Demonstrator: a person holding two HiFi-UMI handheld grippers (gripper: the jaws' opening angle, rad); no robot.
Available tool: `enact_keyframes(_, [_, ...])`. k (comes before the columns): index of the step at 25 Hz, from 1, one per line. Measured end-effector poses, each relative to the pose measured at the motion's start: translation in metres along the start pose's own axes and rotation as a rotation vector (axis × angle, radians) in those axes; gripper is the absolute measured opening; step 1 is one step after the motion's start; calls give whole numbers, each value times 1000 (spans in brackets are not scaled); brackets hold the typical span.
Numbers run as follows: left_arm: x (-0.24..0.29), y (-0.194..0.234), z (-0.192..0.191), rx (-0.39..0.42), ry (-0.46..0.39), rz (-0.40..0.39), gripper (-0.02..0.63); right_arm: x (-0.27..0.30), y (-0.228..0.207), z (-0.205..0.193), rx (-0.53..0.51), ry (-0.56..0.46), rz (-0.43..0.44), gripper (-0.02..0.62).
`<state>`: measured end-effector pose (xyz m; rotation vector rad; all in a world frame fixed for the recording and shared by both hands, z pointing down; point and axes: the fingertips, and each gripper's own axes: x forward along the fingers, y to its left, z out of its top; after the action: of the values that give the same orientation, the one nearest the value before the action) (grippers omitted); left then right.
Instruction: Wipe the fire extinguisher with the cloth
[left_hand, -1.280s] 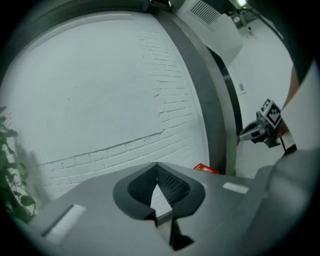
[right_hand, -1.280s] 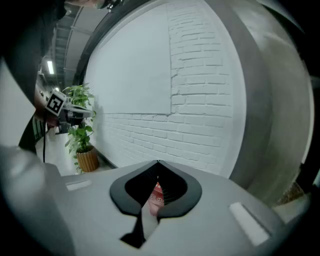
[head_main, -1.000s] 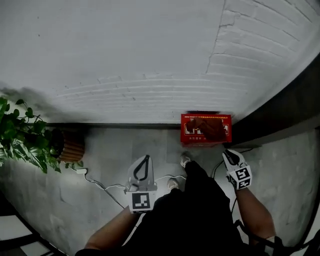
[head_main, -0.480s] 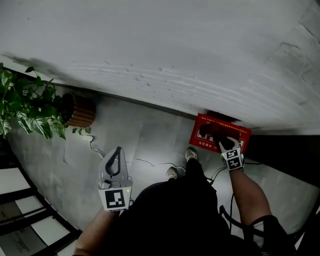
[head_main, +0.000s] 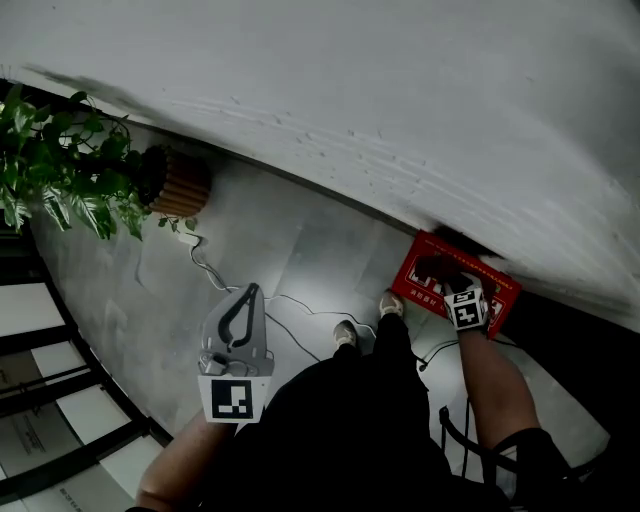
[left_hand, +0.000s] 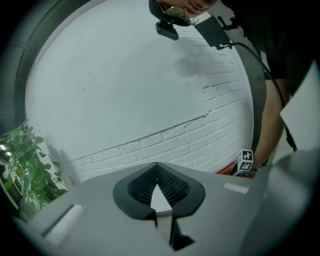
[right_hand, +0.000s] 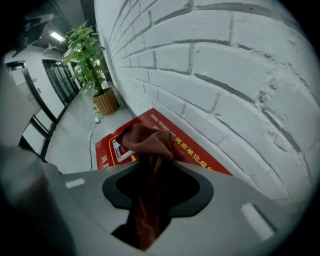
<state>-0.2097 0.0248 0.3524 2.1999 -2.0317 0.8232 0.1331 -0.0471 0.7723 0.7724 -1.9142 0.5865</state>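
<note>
A red fire extinguisher box (head_main: 503, 287) with white print stands on the floor against the white brick wall. A dark red cloth (head_main: 437, 268) lies bunched on its top. My right gripper (head_main: 456, 287) points steeply down over the box. In the right gripper view the cloth (right_hand: 150, 141) runs up between the jaws of that gripper (right_hand: 157, 161) and rests on the red box (right_hand: 202, 154). Its jaws have just been opening and now stand apart around the cloth. My left gripper (head_main: 245, 308) hangs well to the left above the floor, shut and empty (left_hand: 157, 169).
A leafy plant (head_main: 65, 165) in a ribbed brown pot (head_main: 181, 186) stands by the wall at the left. A white cable (head_main: 212, 283) trails over the grey floor. The person's shoes (head_main: 345, 335) are near the box. Glass doors line the left edge.
My right gripper has dropped from beside the legs down onto the red box, where the cloth lies. The left gripper has drifted left, and the head view has swung so the box sits further right.
</note>
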Motion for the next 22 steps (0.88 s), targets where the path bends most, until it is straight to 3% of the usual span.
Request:
enact_keyframes(5, [15,-2,18,-11,-38,10,0,0,-9,8,12,-32,-2,76])
enact_keyframes(9, [16,-4,19,-68,-27,26,0,-9,-2,54,-64,-174,33,71])
enact_keyframes(12, [9,4,11,-74,-1,62,0,-4,13,93,-97,-217,76,69])
enact_keyframes(18, [-18,43,0,-41,52,191,0,38,45,131,-165,-193,164,67])
enact_keyframes(22, [-35,59,-5,-31,73,241,0,62,46,123,-181,-101,176,67])
